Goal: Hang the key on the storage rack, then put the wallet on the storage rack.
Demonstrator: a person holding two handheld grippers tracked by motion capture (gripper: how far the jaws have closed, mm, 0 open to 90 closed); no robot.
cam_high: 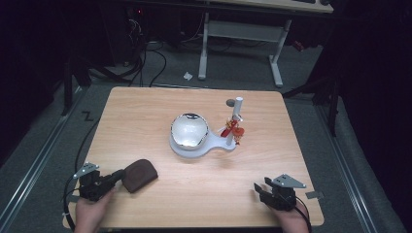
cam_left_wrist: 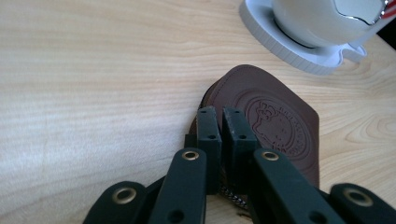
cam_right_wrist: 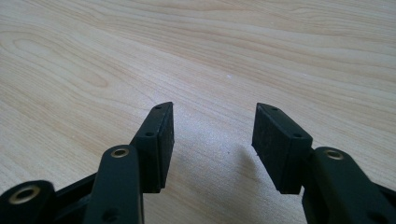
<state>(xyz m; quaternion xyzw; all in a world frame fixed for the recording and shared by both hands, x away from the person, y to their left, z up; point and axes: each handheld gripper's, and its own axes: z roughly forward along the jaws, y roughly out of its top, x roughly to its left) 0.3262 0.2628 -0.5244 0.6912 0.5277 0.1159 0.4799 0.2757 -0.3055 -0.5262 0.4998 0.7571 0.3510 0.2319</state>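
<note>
A: Your left gripper (cam_left_wrist: 223,122) has its jaws pinched onto the near edge of the brown leather pouch (cam_left_wrist: 268,122), which lies flat on the table (cam_high: 204,194) at your near left. That bite looks thin to me (just the rim, with a zipper or chain end showing below the pads), so if you lift fast the pouch could peel out or swing and drop.

B: And the right?

A: Your right gripper (cam_right_wrist: 212,135) rests near the front right corner, jaws wide with nothing between them, only bare wood. It sits well apart from the pouch, so it can't catch a slip.

B: Anything beyond?

A: The mirror (cam_high: 189,130) on its white stand (cam_high: 214,147), with red trinkets (cam_high: 234,130) on the post. Drag the pouch forward carelessly and I'd guess you could nudge that base. Your left forearm comes in low, gripper angled toward the table's middle; the right points the same way, level.
</note>
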